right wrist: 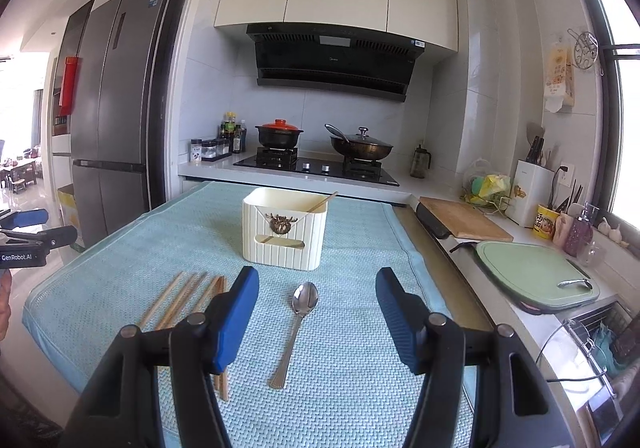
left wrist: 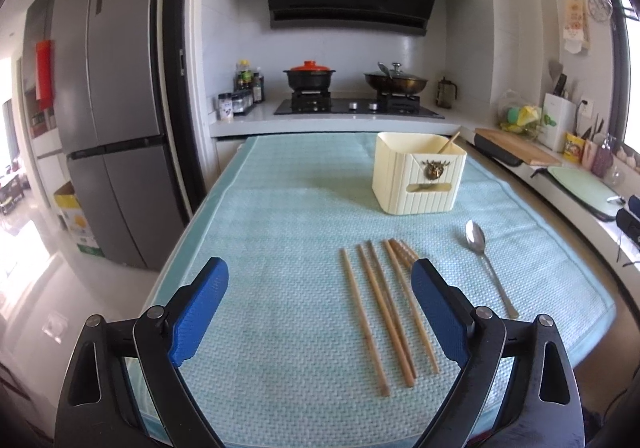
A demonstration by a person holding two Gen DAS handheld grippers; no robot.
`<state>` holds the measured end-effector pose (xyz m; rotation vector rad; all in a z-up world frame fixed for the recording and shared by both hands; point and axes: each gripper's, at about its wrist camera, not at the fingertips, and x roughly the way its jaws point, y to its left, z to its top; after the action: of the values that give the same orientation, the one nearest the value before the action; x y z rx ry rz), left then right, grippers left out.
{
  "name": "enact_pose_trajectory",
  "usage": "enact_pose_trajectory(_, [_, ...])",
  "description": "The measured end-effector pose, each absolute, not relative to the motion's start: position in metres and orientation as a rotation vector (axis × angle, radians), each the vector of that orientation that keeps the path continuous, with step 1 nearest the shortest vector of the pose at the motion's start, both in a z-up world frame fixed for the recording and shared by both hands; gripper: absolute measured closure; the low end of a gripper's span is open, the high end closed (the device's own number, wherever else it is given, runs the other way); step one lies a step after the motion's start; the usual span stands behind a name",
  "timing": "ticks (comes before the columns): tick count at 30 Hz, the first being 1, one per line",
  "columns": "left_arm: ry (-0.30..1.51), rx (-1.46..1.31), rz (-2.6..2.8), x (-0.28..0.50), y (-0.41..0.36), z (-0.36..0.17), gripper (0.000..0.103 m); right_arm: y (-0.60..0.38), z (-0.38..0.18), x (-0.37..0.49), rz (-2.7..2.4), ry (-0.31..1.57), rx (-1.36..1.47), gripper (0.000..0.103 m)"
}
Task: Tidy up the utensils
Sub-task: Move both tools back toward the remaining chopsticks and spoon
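- Left wrist view: left hand-held gripper (left wrist: 320,288) hangs over the near edge of the tabletop (left wrist: 280,208), which is covered by a pale blue mat; fingers spread wide, nothing between them.
- Chopsticks (left wrist: 384,308) lie loose on the mat, in a rough fan. Long axes run away from the camera toward the holder, near ends toward the gripper. They sit right of the gripper's centre line, the rightmost ones passing behind the right finger (left wrist: 436,312).
- Spoon (left wrist: 486,264) lies further right, outside the finger span, bowl away, handle toward the near edge.
- Cream utensil holder (left wrist: 418,178) stands upright beyond both, well apart from the gripper; one stick already leans inside it.
- Right wrist view: right hand-held gripper (right wrist: 316,312) also spread wide and empty.
- Spoon (right wrist: 298,328) lies almost dead centre between its fingers, bowl pointing at the holder (right wrist: 285,228), handle toward the camera. Long axis runs along the approach line, so the fingers would close across the handle.
- Chopsticks (right wrist: 180,296) lie to the left, partly hidden behind the left finger (right wrist: 236,320).
- Part of the other gripper shows at the far left edge.
- Judgement: right hand is nearer the spoon and squarely lined up; left hand is nearer the chopsticks but needs a shift to its right.
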<state>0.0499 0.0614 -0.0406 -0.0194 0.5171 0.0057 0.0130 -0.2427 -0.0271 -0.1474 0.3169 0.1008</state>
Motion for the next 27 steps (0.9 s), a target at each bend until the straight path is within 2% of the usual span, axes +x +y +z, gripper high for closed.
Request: enact_pose_trajectory(27, [0.576, -0.014, 0.016, 0.08, 0.044, -0.068, 0.008, -0.23, -0.083, 0.065, 0.148, 0.434, -0.131, 0.041])
